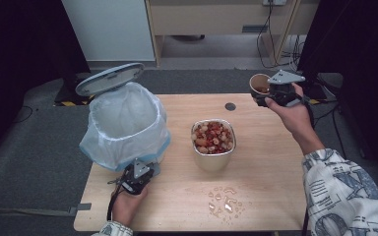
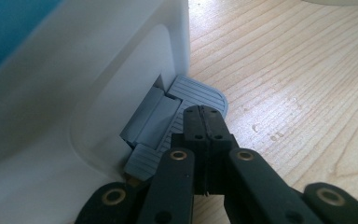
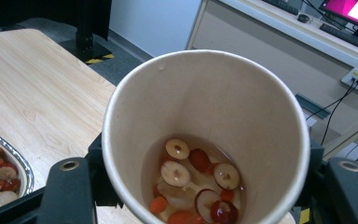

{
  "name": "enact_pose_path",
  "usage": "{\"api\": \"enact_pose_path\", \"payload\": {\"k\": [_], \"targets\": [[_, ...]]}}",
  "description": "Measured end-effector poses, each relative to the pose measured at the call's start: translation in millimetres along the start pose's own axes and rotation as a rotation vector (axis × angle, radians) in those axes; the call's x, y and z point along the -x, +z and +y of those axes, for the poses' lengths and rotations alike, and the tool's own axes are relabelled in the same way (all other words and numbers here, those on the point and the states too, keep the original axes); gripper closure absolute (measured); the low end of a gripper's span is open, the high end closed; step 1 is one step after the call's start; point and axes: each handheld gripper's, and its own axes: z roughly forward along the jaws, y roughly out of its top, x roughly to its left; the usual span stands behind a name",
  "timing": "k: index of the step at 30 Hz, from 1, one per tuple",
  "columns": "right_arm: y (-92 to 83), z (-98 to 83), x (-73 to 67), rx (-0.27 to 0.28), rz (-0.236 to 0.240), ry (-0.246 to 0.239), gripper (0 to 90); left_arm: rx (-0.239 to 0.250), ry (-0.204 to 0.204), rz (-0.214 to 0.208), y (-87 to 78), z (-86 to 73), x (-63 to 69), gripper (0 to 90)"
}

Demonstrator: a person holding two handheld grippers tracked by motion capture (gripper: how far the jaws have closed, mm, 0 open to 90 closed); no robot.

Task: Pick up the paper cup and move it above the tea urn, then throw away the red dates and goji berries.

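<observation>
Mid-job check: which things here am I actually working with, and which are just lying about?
In the job:
- paper cup with food bits in liquid, gripped by the right tool
- bin with its lid up
- bin pedal, pressed by the shut left tool
- metal tub of food

Lying about:
- spill on the table
- cables on the floor behind

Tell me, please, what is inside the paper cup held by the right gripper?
The paper cup holds some pale liquid with sliced red and cream-coloured fruit pieces at the bottom. What lies beneath those pieces is covered, so it cannot be seen.
</observation>
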Motion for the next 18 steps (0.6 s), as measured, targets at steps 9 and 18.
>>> {"api": "enact_pose_path", "payload": {"k": [9, 18], "targets": [[-2.2, 11.7, -4.6, -0.001, 0.015, -0.054, 33.0, -0.001, 0.000, 0.002, 0.0, 0.1, 0.3, 89.7], [-5.4, 28.9, -11.9, 0.014, 0.002, -0.142, 33.0, -0.001, 0.003, 0.005, 0.1, 0.3, 1.0, 89.7]]}}
